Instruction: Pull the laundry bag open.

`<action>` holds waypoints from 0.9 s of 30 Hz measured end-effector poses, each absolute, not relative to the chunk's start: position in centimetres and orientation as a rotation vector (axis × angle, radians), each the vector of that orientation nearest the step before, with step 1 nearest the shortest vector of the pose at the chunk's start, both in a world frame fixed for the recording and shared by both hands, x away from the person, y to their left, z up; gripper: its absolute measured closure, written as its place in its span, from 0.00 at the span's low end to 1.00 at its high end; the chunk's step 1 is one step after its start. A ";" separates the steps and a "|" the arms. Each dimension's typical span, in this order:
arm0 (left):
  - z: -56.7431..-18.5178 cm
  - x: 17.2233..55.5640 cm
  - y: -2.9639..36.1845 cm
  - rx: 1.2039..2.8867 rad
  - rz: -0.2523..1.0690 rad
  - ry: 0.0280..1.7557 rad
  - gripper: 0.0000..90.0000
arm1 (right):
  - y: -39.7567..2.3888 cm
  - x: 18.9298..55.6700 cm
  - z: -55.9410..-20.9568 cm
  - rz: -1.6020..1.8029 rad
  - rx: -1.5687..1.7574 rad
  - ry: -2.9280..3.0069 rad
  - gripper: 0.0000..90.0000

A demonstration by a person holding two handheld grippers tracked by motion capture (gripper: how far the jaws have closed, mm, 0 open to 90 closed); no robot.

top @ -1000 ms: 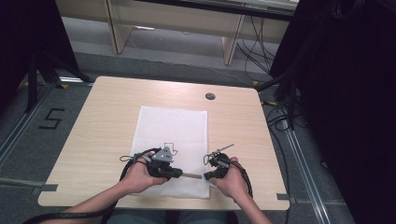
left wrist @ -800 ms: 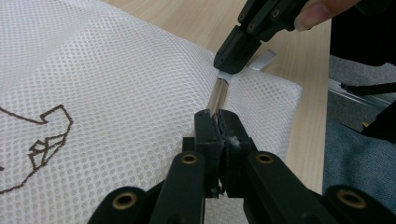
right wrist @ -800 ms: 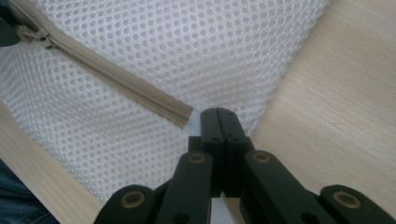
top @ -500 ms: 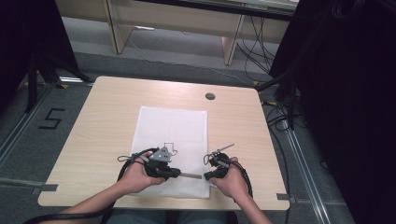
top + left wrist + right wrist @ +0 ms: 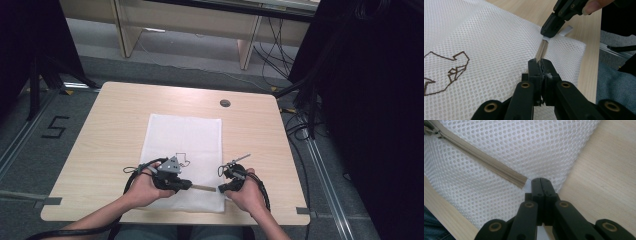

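A white mesh bag [image 5: 182, 140] lies flat on the wooden table [image 5: 110, 130], with a brown outline drawing [image 5: 446, 67] printed on it. Its beige zipper [image 5: 202, 188] runs along the near edge between the two grippers. My left gripper [image 5: 189, 186] is shut on the zipper pull; in the left gripper view its jaws [image 5: 541, 63] are closed over the zipper [image 5: 542, 50]. My right gripper [image 5: 220, 189] is shut on the bag's fabric just past the zipper's end [image 5: 520, 182], its tips [image 5: 541, 181] pressed together. Across the bag, the right gripper [image 5: 550, 32] pinches a white tab.
A round cable hole [image 5: 225, 103] sits in the table's far side. Bare wood [image 5: 604, 175] lies to the right of the bag. Cables trail from both grippers toward the near table edge [image 5: 165, 219]. Dark equipment and floor cables stand at the right.
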State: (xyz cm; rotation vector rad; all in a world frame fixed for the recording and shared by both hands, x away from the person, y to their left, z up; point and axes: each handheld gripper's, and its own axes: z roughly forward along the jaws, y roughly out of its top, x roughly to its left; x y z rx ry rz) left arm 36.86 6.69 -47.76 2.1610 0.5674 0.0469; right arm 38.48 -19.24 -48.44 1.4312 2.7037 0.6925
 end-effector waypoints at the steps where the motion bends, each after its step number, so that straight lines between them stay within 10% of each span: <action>1: -47.7 36.9 6.7 2.162 0.050 0.564 0.97 | -19.2 38.5 -48.5 0.693 1.430 2.702 1.00; 27: -47.8 36.8 8.0 2.143 0.048 0.592 0.97 | -19.0 38.3 -48.3 0.671 1.425 2.696 1.00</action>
